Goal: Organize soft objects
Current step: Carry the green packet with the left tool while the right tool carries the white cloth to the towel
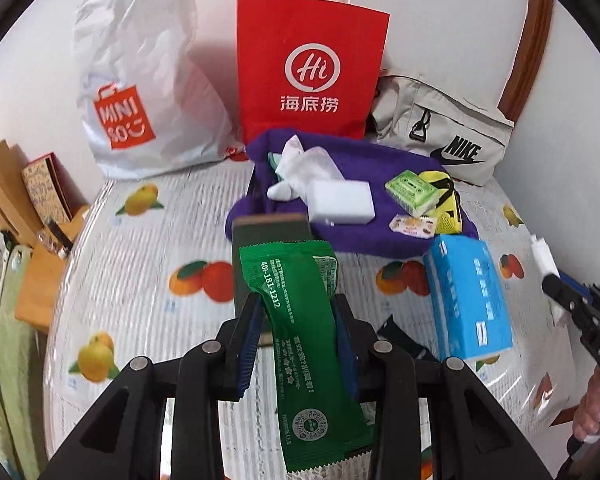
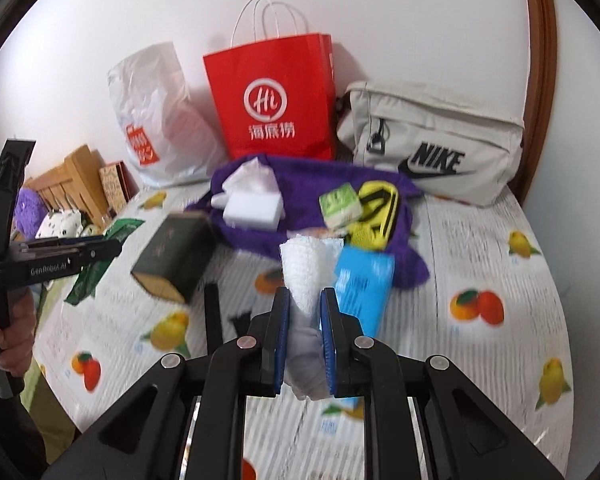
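Left wrist view shows the left gripper (image 1: 298,332) clamped on a long green foil sachet (image 1: 300,344), held above a fruit-print tablecloth (image 1: 140,280); right wrist view shows the right gripper (image 2: 304,336) pinched on a white textured cloth roll (image 2: 304,276). Sorting appears barely begun: a white sponge block (image 1: 342,202), a crumpled white sock (image 1: 300,168), a green cassette-print packet (image 1: 412,192) and a yellow mesh pouch (image 1: 448,200) lie heaped on a purple towel (image 1: 380,232) at the far middle, with a blue tissue pack (image 1: 468,300) just near it and a dark green box (image 2: 176,256) to the left. A red paper bag (image 1: 312,68), white plastic bag (image 1: 140,80) and grey sling bag (image 1: 440,132) stand along the far wall, their insides hidden. Motion blur smears the right view, and the roll's lower end is masked by the jaws.
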### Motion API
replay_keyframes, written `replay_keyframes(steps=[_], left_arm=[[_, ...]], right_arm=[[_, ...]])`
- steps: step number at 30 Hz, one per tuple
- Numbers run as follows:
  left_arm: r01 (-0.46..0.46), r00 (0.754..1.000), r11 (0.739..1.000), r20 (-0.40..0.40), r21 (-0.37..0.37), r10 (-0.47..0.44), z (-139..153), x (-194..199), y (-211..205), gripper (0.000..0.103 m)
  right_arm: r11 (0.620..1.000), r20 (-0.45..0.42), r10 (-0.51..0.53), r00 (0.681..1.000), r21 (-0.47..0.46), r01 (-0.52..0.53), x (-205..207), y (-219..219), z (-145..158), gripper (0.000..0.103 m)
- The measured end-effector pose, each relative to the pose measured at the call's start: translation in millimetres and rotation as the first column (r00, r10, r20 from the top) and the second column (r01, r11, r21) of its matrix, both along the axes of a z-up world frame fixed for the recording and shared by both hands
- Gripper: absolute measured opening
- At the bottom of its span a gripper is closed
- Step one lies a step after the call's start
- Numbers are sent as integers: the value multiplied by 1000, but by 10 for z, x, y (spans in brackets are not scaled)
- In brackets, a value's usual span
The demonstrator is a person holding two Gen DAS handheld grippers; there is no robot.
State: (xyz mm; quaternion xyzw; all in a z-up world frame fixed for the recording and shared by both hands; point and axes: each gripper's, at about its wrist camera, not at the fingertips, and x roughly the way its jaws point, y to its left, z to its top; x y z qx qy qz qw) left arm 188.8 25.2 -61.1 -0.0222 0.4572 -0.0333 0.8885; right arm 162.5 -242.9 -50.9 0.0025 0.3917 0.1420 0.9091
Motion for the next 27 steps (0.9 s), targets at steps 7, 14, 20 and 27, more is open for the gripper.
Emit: replay_keyframes(steps=[7, 14, 20, 27], left_arm=[[49, 999, 999, 1, 3, -49, 124, 245, -37, 33], [52, 999, 998, 13, -28, -52, 74, 622, 16, 33], [53, 998, 998, 17, -17, -53, 47, 924, 11, 33], [48, 999, 997, -12, -55, -48, -112, 1339, 58, 33]], right_arm=[[1000, 21, -5, 1000, 4, 5, 395, 25, 132, 16], [1000, -7, -16, 1000, 15, 16, 678, 76, 64, 16], [1000, -22, -5, 1000, 6, 5, 936, 122, -26, 16], [1000, -51, 28, 998, -3, -28, 1342, 240, -187, 16]])
